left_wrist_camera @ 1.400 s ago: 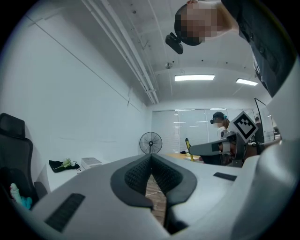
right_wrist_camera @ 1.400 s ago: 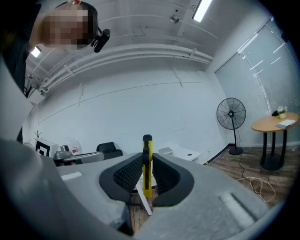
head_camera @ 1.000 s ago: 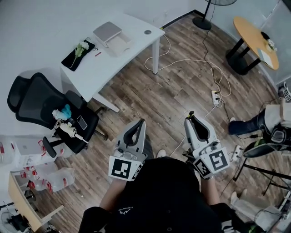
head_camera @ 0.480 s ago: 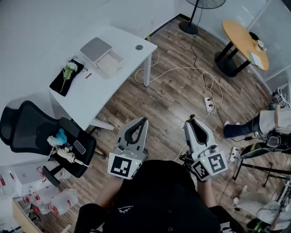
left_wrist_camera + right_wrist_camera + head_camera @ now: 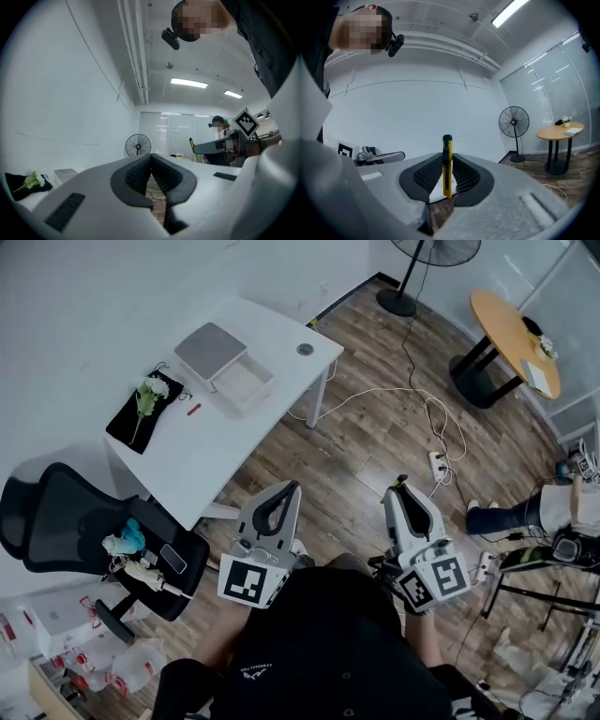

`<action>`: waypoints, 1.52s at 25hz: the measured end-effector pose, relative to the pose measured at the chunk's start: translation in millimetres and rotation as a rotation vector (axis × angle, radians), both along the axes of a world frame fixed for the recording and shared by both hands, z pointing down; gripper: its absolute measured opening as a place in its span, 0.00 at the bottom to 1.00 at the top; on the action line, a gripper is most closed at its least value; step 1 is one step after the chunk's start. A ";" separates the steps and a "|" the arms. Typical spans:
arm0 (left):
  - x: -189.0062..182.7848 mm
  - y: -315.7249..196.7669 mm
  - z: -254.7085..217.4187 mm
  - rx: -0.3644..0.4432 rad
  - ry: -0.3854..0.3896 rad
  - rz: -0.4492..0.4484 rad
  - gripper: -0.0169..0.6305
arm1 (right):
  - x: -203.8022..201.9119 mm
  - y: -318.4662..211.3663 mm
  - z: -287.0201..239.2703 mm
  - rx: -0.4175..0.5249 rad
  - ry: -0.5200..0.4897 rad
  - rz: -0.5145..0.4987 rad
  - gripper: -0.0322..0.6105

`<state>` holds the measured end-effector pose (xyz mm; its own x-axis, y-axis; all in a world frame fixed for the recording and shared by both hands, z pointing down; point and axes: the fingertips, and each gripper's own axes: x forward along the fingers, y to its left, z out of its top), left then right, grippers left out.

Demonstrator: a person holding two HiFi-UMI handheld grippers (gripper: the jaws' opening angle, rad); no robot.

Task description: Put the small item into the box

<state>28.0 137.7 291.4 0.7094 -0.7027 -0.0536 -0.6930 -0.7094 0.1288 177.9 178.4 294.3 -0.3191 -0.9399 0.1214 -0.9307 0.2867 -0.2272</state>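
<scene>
We find the right gripper (image 5: 447, 160) clenched on the small yellow item (image 5: 447, 144). It is slim with a black end, stands upright between the pads, and projects past the jaw ends. The left gripper (image 5: 151, 158) is pressed closed with nothing between its jaws. The open box (image 5: 246, 383) sits on the white table (image 5: 281, 329), well ahead of both grippers and nearer the left one.

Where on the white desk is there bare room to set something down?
Bare: the near strip of the white desk, in front of the open box and black mat; the corner around the round grommet. Crowded: between mat and box, by the red item.
</scene>
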 end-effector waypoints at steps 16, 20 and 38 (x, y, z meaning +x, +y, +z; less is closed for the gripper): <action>-62.6 -62.5 14.0 -0.016 -0.054 -0.216 0.03 | -44.8 -102.6 4.7 -0.004 0.000 -0.194 0.16; -62.9 -95.7 12.6 -0.016 -0.058 -0.283 0.03 | -46.5 -147.6 5.5 -0.002 -0.017 -0.262 0.16; -53.5 -243.7 -7.1 -0.024 -0.106 -0.650 0.03 | -45.7 -359.7 -2.0 -0.010 -0.032 -0.625 0.16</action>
